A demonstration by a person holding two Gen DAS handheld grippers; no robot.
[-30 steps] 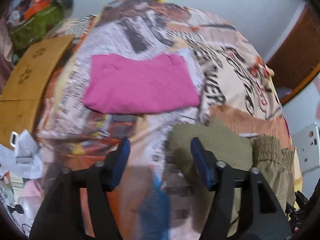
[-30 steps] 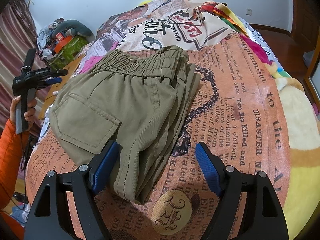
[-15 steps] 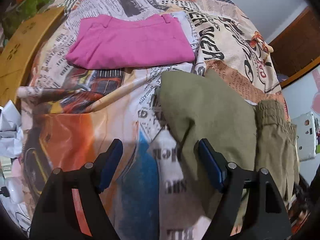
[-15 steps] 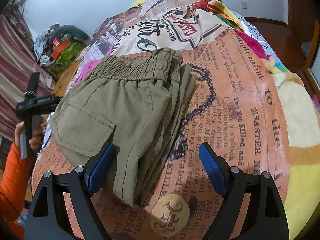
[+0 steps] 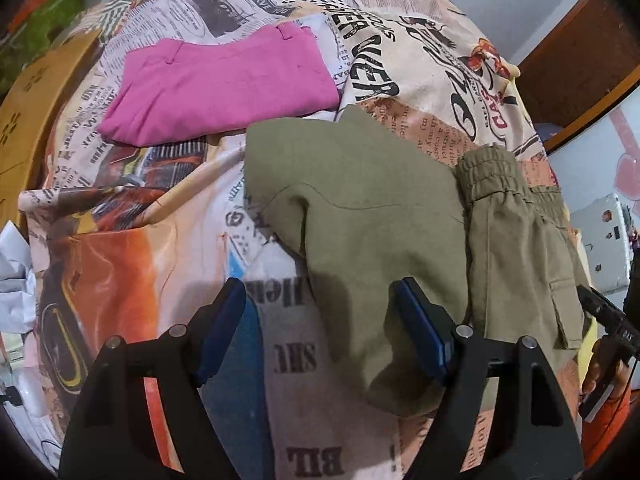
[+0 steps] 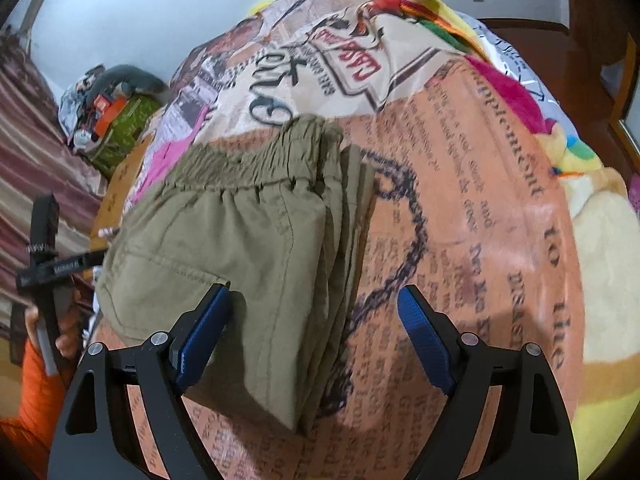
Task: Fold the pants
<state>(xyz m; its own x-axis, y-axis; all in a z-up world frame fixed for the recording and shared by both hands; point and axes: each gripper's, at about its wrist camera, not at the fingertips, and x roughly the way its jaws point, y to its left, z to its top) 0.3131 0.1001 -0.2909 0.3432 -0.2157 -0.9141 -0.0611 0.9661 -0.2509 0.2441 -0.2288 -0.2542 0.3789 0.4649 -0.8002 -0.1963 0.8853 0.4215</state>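
Pants (image 6: 248, 248) folded on bedspread (image 6: 460, 240) | under both tools (image 5: 320, 332) (image 6: 312, 332) | jaws spread, empty

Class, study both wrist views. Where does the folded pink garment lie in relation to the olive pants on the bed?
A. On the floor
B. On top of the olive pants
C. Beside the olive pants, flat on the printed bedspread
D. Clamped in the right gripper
C: the pink garment lies flat on the bedspread next to the olive pants, with neither gripper holding it.
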